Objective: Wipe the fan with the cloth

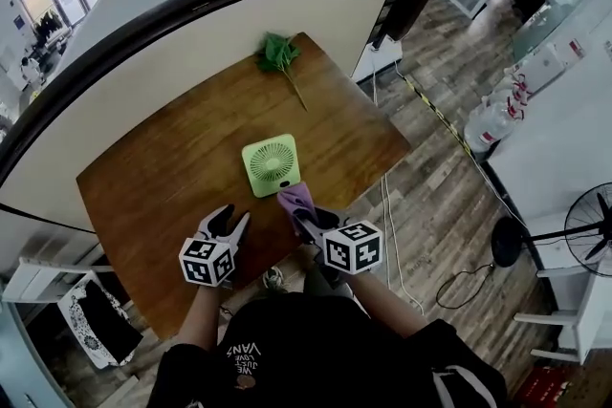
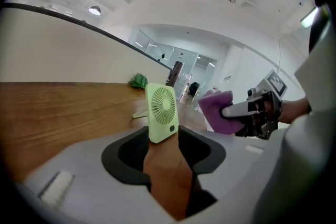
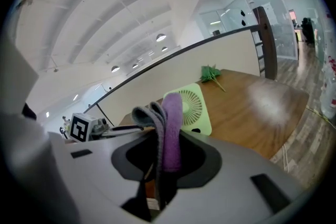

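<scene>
Fan (image 1: pixel 272 164): light green and almost square, a little taller than wide. It stands on the wooden table (image 1: pixel 153 177) in the middle of the head view.
Fan's facing: the round grille faces down the frame toward the person, with the small dark button low on the front. In the left gripper view (image 2: pixel 161 112) it is upright with its longer side vertical, turned slightly right.
Cloth (image 1: pixel 296 198): purple, folded over itself with a grey edge, just below the fan's lower right corner. The left gripper view (image 2: pixel 216 110) shows a gap between cloth and fan.
Right gripper (image 1: pixel 308 217): clenched on the cloth, which stands up out of the jaws in its own view (image 3: pixel 167 152). It points up the frame at the fan and slopes downward, its marker cube (image 1: pixel 352 246) nearest the person.
Left gripper (image 1: pixel 232 221): jaws spread wide and gripping nothing. In its own view (image 2: pixel 165 152) the fan sits ahead in the gap, untouched. It is lower left of the fan and angled down like the other.
Forearms: both reach up from the bottom of the frame, close together, over the table's near edge.
Leafy sprig (image 1: pixel 278 53): green, at the table's far end, well apart from the fan.
Partition (image 1: pixel 239 24): cream with a dark rim, running along the table's far side.
</scene>
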{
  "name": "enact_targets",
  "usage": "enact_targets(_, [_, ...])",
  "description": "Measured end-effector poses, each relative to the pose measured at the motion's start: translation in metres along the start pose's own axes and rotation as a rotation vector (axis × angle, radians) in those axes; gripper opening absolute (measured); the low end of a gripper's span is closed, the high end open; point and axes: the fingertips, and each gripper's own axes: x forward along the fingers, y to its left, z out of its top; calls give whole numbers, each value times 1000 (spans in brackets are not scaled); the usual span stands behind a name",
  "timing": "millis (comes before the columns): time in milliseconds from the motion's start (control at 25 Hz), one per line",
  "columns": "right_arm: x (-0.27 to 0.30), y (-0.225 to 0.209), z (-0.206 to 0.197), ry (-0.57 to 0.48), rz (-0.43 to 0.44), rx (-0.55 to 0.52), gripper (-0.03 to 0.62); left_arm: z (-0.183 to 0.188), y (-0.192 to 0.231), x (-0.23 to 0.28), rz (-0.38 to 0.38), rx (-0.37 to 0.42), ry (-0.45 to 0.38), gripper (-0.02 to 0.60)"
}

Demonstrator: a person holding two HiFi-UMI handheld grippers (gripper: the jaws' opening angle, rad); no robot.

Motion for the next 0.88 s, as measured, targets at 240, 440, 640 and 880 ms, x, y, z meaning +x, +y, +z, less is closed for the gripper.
enact_targets(240, [25, -9, 15, 33, 41, -30, 100, -3, 11, 28, -16, -11, 24, 166])
enact_targets(440, [43, -8, 27, 73, 100, -55, 101, -5, 16, 46, -3, -38, 40, 166])
enact_targets(640, [65, 1, 36, 116, 184, -74, 101, -10, 22, 60, 0, -49, 73, 166])
enact_targets(880, [89, 10, 47, 179, 279, -147, 100, -14, 25, 79, 7, -53, 99, 164])
